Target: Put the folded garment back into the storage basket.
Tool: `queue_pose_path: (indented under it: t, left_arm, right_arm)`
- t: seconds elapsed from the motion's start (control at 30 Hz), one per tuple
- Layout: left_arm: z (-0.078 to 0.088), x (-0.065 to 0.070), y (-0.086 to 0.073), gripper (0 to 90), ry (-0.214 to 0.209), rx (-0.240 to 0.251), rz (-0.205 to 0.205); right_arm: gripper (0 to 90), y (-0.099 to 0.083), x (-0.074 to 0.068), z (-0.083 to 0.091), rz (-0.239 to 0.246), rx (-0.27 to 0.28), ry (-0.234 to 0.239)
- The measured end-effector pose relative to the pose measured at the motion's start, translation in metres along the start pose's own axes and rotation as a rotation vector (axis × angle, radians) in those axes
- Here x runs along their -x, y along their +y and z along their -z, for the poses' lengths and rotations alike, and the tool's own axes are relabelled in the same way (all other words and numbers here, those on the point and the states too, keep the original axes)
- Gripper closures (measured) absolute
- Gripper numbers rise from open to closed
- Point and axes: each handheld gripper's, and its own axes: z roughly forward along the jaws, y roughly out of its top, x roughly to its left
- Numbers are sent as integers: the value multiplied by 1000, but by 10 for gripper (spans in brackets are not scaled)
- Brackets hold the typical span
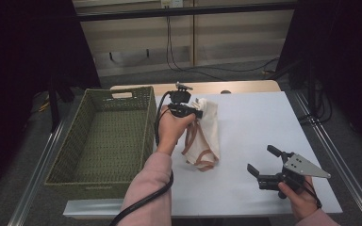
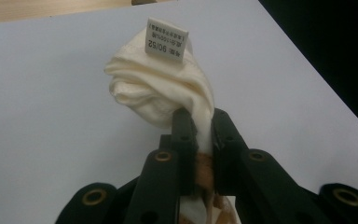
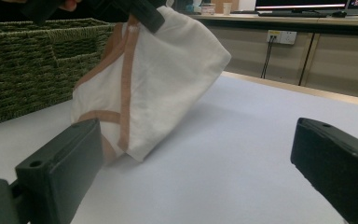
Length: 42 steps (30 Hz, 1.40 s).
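Note:
A cream cloth garment [image 1: 206, 129] with tan trim hangs from my left gripper [image 1: 194, 113], lifted off the white table with its lower end near or on the surface. In the left gripper view the black jaws are shut on a bunched fold of the garment [image 2: 168, 91], and a small white size label [image 2: 167, 39] sticks up at its top. My right gripper [image 1: 262, 160] rests low at the table's front right, open, with nothing between its fingers. The right gripper view shows the garment [image 3: 163, 74] hanging ahead, between and beyond my right gripper's [image 3: 200, 163] wide-set jaws.
A green woven basket [image 1: 89, 174] stands on the left side of the table, right beside the left hand. The white table top [image 1: 259, 117] ends at metal rails on both sides. Cables hang against the far wall.

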Motion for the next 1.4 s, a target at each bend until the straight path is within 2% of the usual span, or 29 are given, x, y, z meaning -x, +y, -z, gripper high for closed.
queue_pose_path:
  t: [0.1,0.5,0.63,1.3,1.4]
  left_arm:
    - [8,0,3,825,-3,3,13]
    - [36,2,18,824,9,3,-4]
    - [40,3,21,825,2,11,3]
    - [64,7,38,825,15,8,-5]
    - [67,8,40,824,10,11,6]
  right_arm:
    - [19,0,0,0,4,-6,-5]
    - [18,0,-2,0,2,-12,-1]
    - [18,0,-1,0,4,-11,-1]
    - [18,0,-2,0,-3,-8,8]
    - [18,0,-2,0,5,-5,9]
